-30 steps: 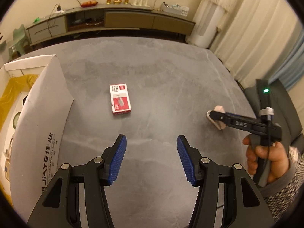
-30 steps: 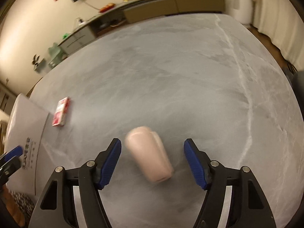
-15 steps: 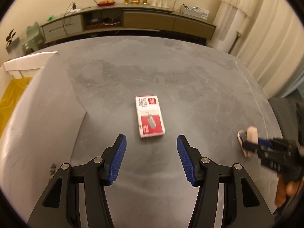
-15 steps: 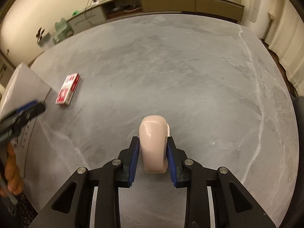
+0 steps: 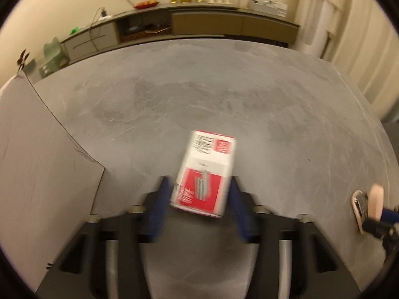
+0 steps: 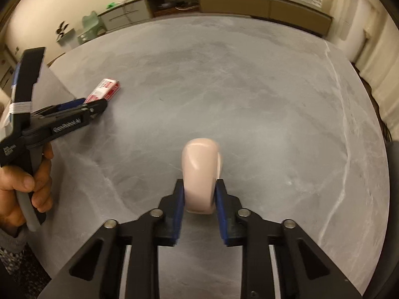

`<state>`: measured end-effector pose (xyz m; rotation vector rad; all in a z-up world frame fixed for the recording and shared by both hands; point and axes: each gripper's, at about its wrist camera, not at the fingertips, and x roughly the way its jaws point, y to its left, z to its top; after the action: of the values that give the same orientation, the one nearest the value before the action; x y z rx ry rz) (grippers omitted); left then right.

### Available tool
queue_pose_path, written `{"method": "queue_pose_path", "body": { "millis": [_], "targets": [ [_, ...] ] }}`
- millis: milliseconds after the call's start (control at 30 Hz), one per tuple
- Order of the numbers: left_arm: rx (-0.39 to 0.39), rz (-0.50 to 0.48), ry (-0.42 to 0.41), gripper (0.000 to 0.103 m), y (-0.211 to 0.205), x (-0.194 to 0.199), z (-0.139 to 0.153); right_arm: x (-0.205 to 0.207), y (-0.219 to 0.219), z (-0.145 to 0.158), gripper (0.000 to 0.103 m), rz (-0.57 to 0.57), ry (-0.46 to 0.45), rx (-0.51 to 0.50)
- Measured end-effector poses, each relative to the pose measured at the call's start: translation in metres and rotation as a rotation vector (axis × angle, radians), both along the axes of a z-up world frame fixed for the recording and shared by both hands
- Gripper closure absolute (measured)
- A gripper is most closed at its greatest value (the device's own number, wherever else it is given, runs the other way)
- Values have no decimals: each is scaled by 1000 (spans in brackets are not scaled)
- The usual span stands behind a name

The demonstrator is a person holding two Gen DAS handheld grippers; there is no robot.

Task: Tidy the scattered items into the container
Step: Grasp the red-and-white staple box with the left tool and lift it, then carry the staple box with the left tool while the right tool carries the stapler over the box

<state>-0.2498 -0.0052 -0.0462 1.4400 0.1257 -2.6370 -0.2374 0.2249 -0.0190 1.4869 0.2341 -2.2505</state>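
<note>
**A:** Two grippers show, one in each of your hands. Your right gripper [image 6: 199, 196] sits low in the middle of the right wrist view, its blue pads pressed against both sides of the pale pink stapler [image 6: 200, 174].

**B:** And in the left wrist view?

**A:** Your left gripper [image 5: 197, 204] is at the bottom centre, blurred. Its fingers [image 5: 159, 204] stand spread to either side of the red and white staple box [image 5: 205, 173]. The near end of the box lies between the pads. I cannot tell whether either pad touches it.

**B:** Where is the box in the other view?

**A:** At the left of the frame, lying flat on the grey stone table [image 6: 249, 87], its far end poking out just past your left gripper's tip [image 6: 97, 106]. Your left hand [image 6: 23, 186] grips the handle at the lower left edge.

**B:** Is the stapler on the table?

**A:** In the left wrist view it shows at the lower right edge [image 5: 375, 203], on edge, with its metal underside facing left. Whether it rests on the table I cannot tell.

**B:** The container?

**A:** You have a pale cardboard flap [image 5: 37, 162] filling the left side of the left wrist view, just beside your left gripper. A long sideboard [image 5: 212, 22] runs along the wall at the top.
</note>
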Motion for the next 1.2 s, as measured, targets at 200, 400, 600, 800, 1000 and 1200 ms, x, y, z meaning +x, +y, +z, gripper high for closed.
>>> {"method": "queue_pose_path", "body": {
  "millis": [200, 400, 600, 800, 1000, 1200],
  "targets": [
    [47, -5, 29, 64, -6, 36, 16, 9, -16, 16, 78, 43, 16, -69],
    [66, -10, 97, 64, 7, 73, 50, 16, -20, 22, 78, 51, 18, -104],
    [75, -40, 170, 64, 20, 110, 82, 25, -27, 36, 78, 69, 58, -180],
    [71, -67, 234, 64, 20, 137, 115, 40, -49, 52, 78, 109, 90, -234],
    [70, -60, 285, 64, 10, 161, 139, 53, -71, 74, 78, 130, 137, -278],
    [85, -27, 313, 64, -9, 187, 154, 67, -86, 97, 78, 146, 178, -315]
  ]
}}
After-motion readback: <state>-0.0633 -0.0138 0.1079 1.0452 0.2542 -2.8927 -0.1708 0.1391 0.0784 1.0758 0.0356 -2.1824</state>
